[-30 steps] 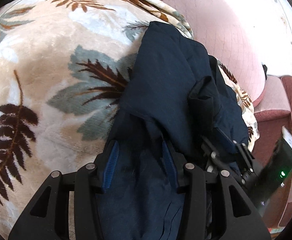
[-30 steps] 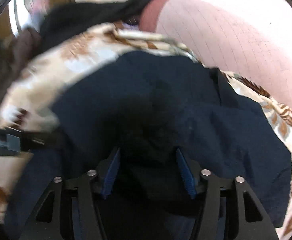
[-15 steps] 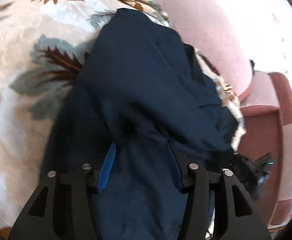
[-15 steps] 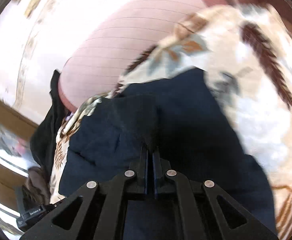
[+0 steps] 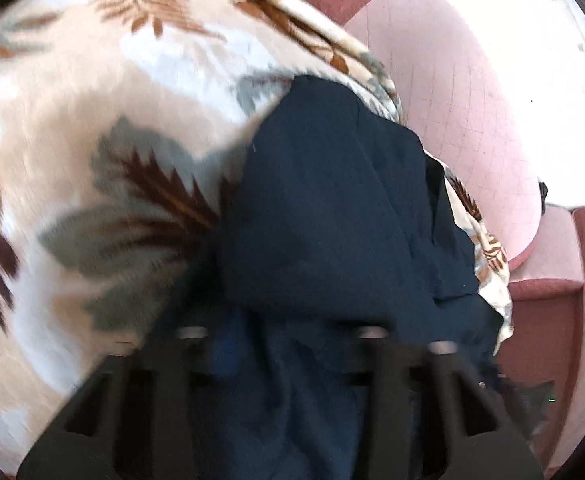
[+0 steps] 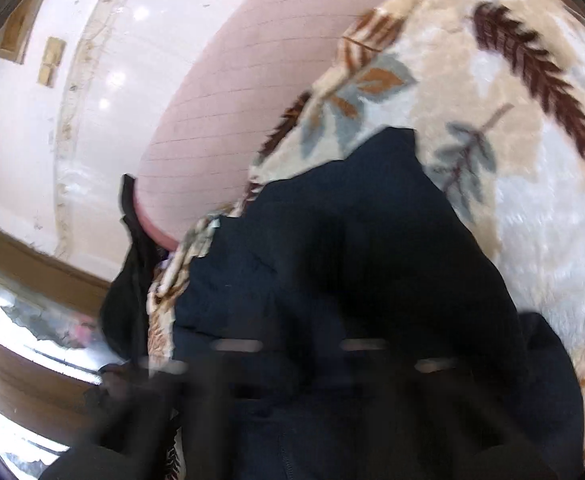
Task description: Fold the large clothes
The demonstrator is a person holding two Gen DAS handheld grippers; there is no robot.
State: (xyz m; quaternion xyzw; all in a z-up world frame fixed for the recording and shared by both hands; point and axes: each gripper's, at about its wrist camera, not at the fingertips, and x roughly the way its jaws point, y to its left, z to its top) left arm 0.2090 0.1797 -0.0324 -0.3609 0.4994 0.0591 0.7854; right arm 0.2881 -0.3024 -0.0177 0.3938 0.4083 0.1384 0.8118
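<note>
A large dark navy garment (image 5: 332, 216) lies folded over on a cream blanket with a leaf pattern (image 5: 92, 140). It also shows in the right wrist view (image 6: 352, 260). My left gripper (image 5: 284, 344) sits low over the garment's near edge, blurred by motion, with its jaws apart and cloth between them. My right gripper (image 6: 300, 352) is also blurred; its jaws look apart with dark cloth bunched in front of them, and its fingertips are hidden.
A pink sofa back (image 5: 472, 120) and a dark red armrest (image 5: 548, 292) lie to the right. In the right wrist view the pink sofa back (image 6: 232, 100), a black cloth (image 6: 128, 280) hanging off the sofa and a white wall (image 6: 24, 140) show at left.
The right gripper was open a second ago, shut half a second ago, and its jaws now look apart again. The left gripper shifted right over the garment. Both views are blurred by motion.
</note>
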